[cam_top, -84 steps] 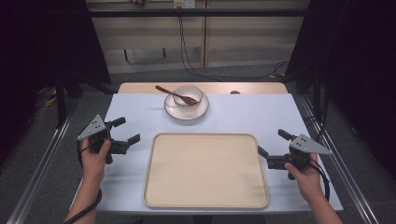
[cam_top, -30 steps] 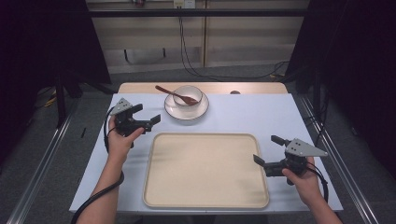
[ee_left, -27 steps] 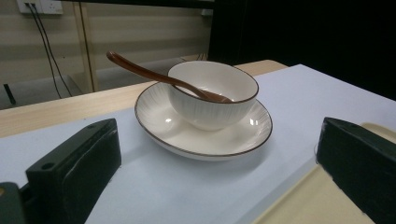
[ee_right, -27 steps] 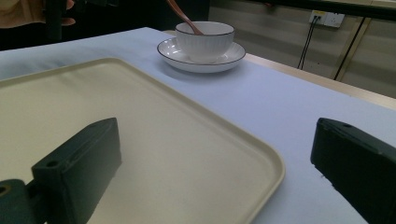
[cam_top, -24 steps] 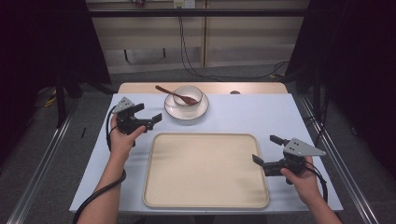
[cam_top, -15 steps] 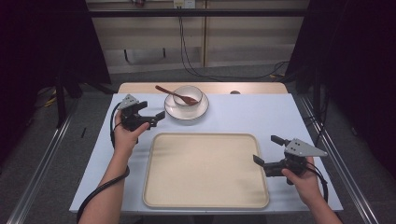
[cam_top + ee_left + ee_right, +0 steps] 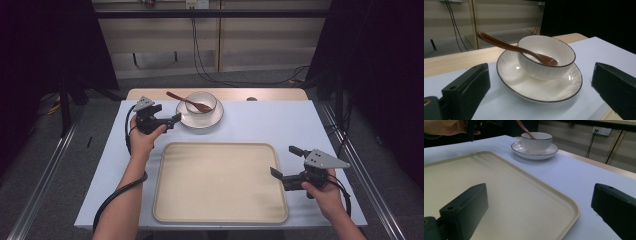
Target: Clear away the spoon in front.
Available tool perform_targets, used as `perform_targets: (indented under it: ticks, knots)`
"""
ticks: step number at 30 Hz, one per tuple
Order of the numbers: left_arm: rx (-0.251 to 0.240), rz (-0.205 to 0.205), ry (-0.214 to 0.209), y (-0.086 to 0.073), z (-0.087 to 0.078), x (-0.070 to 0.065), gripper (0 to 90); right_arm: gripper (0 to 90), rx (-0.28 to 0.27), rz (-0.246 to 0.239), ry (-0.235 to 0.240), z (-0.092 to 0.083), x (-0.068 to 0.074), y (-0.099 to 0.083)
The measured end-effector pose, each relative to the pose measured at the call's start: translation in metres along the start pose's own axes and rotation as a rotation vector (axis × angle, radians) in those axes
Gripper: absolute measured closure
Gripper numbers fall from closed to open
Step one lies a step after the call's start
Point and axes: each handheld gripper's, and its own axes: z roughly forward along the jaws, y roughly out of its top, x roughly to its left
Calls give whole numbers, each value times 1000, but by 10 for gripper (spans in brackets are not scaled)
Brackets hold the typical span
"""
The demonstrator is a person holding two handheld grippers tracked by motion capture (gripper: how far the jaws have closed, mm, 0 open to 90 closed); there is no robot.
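Both grippers, left (image 7: 167,119) beside the saucer (image 7: 216,117), right (image 7: 285,165) over the tray (image 7: 220,210), hold jaws wide open, empty.

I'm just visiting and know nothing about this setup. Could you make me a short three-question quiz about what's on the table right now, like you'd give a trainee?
1. True or false: the brown spoon lies flat on the beige tray.
2. Which tool is closest to the plate? A) the left tool B) the right tool
3. Fill in: the white bowl stands on the ____.

Key
1. False. The spoon leans in the bowl, its handle sticking out over the rim.
2. A. The left tool is open, facing the plate's edge; the right tool, also open, straddles the tray's near right edge.
3. Plate.
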Motion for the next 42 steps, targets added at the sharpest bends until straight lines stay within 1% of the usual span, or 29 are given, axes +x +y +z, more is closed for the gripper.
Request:
perform_targets:
  ticks: [1,2,5,7,9,10,11,13,14,15,16,17,18,22,23,24,25,26,27,28,30,32,35,36,37,39,42]
  knots:
    - [2,-5,1,-1,2,0,24,7,0,-2,1,0,0,0]
    - [14,-3,11,-1,3,1,33,6,-1,-1,9,0,0,0]
    - [-2,-41,26,-2,9,3,33,7,2,-3,18,-1,-1,0]
    - [1,-46,28,-1,12,4,33,7,2,-3,18,-1,-1,0]
    - [4,-47,39,0,16,7,37,7,4,-1,19,-1,-1,0]
    - [10,-35,40,1,17,9,38,8,1,-2,15,-1,-1,0]
    - [22,-18,50,2,17,10,40,8,2,-3,17,-1,-1,0]
    - [25,-18,50,3,20,11,41,8,-1,-2,8,-1,-1,0]
    - [26,-14,55,3,21,12,41,8,2,0,23,-1,-1,0]
    - [16,-27,57,3,23,12,41,8,3,0,23,-1,-1,0]
    - [27,-17,58,4,24,13,41,9,-1,-1,4,0,-1,0]
    - [27,-17,58,4,24,13,41,10,2,-6,25,0,-1,0]
    - [18,-31,64,4,27,14,41,10,-2,-9,14,0,-1,0]
    - [29,-26,81,5,31,16,45,11,-2,-11,16,0,-1,0]
    - [25,-28,79,5,32,17,45,11,4,-11,24,-1,-2,0]
    - [22,-28,80,5,32,17,45,11,3,-8,22,-1,-2,0]
    - [22,-28,80,5,32,17,45,11,-1,-8,2,0,-1,0]
    - [28,-26,85,6,34,18,45,11,3,-11,2,-1,-2,0]
    - [24,-34,80,6,35,18,46,10,4,-9,0,0,-2,0]
    - [27,-35,85,6,36,19,47,11,6,-10,21,0,-2,0]
    - [29,-39,79,6,38,20,47,11,2,-10,16,0,-2,0]
    - [27,-43,83,7,40,20,47,13,1,-7,12,0,-2,0]
    - [27,-42,87,8,41,20,47,13,4,-7,19,1,-2,-1]
    - [31,-40,80,10,43,21,48,13,5,-7,21,1,-2,-1]
    - [34,-44,90,10,44,21,47,13,5,-11,19,1,-2,-1]
    - [37,-42,92,10,45,22,47,13,5,-11,18,2,-2,-1]
    - [51,-50,103,8,48,26,47,13,12,-9,18,2,-2,-1]
